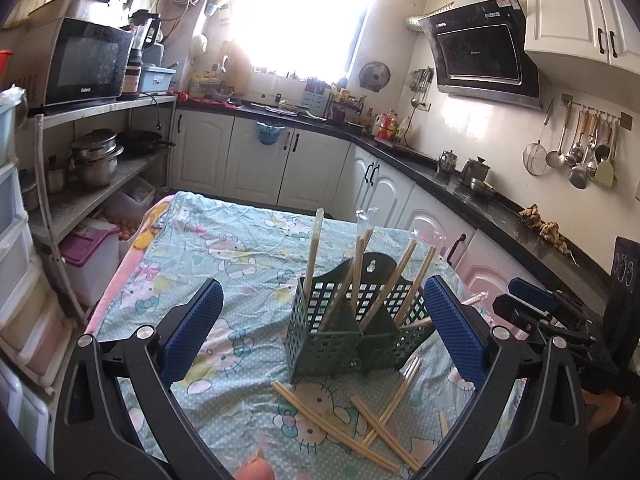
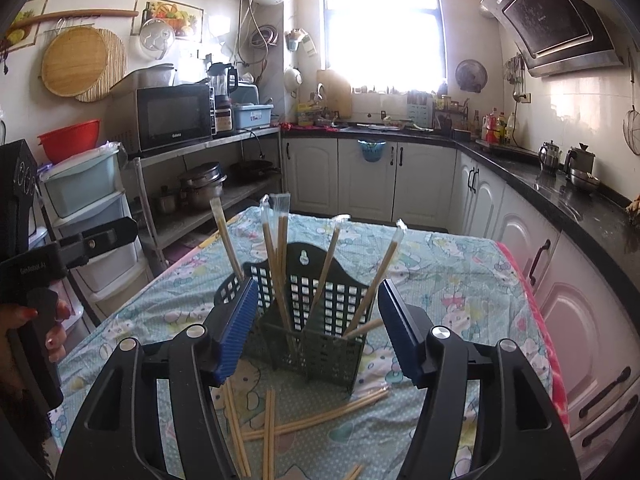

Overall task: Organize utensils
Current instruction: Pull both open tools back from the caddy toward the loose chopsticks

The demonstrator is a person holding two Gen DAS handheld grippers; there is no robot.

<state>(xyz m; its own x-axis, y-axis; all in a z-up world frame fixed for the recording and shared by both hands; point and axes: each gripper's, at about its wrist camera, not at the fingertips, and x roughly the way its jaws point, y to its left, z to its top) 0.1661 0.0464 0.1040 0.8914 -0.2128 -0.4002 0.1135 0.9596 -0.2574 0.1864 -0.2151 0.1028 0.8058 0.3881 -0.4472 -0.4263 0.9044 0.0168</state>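
A dark green perforated utensil holder (image 1: pixel 320 340) (image 2: pixel 320 352) stands upright on the table. Several wooden chopsticks (image 1: pixel 316 248) (image 2: pixel 276 256) lean inside it, some with clear wrappers on their tips. More loose chopsticks (image 1: pixel 340 428) (image 2: pixel 272 428) lie crossed on the cloth in front of it. My left gripper (image 1: pixel 323 284) is open wide, with the holder ahead between its blue pads and nothing touching them. My right gripper (image 2: pixel 319 282) is also open and empty, facing the holder from the other side. Each gripper shows at the edge of the other's view (image 1: pixel 520 304) (image 2: pixel 120 228).
The table wears a mint cartoon-cat cloth (image 1: pixel 224 248) (image 2: pixel 440 264). A black counter (image 1: pixel 460 188) with white cabinets runs along the right and back. Open shelves with a microwave (image 2: pixel 172 116) and pots, plus plastic drawers (image 2: pixel 88 208), stand on the left.
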